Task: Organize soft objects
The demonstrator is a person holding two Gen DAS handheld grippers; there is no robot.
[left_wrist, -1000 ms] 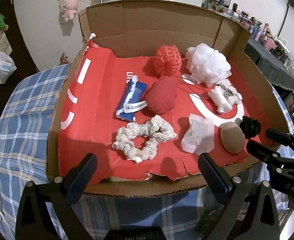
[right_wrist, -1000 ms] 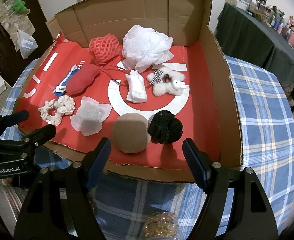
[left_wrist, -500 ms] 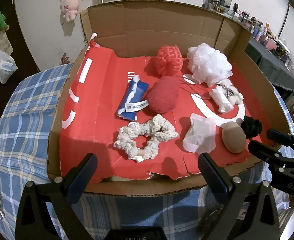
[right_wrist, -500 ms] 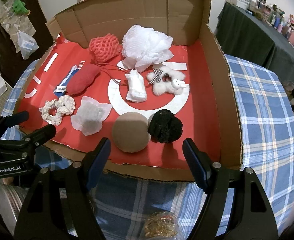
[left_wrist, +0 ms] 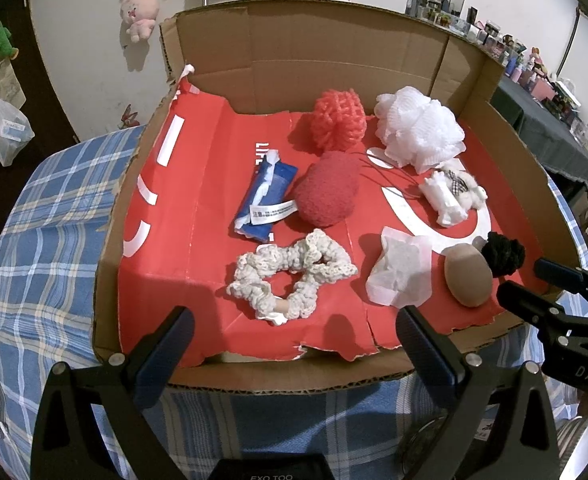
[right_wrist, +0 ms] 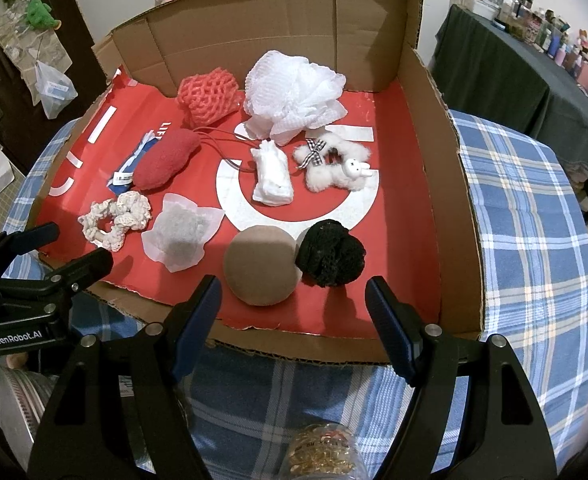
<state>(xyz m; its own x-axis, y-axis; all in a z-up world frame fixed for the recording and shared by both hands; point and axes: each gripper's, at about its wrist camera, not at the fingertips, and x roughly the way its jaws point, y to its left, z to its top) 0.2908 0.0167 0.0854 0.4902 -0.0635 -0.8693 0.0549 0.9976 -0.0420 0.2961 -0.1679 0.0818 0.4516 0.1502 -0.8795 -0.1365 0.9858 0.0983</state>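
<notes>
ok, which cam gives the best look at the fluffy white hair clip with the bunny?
Right wrist. The fluffy white hair clip lies open to view there, bunny charm and checked bow clear. In the left wrist view it sits at the far side, small, partly behind the white cloth roll.

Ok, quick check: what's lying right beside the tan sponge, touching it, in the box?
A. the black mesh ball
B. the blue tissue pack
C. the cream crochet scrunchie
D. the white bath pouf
A: in the right wrist view the black mesh ball sits against the tan sponge near the front edge of the box.
</notes>
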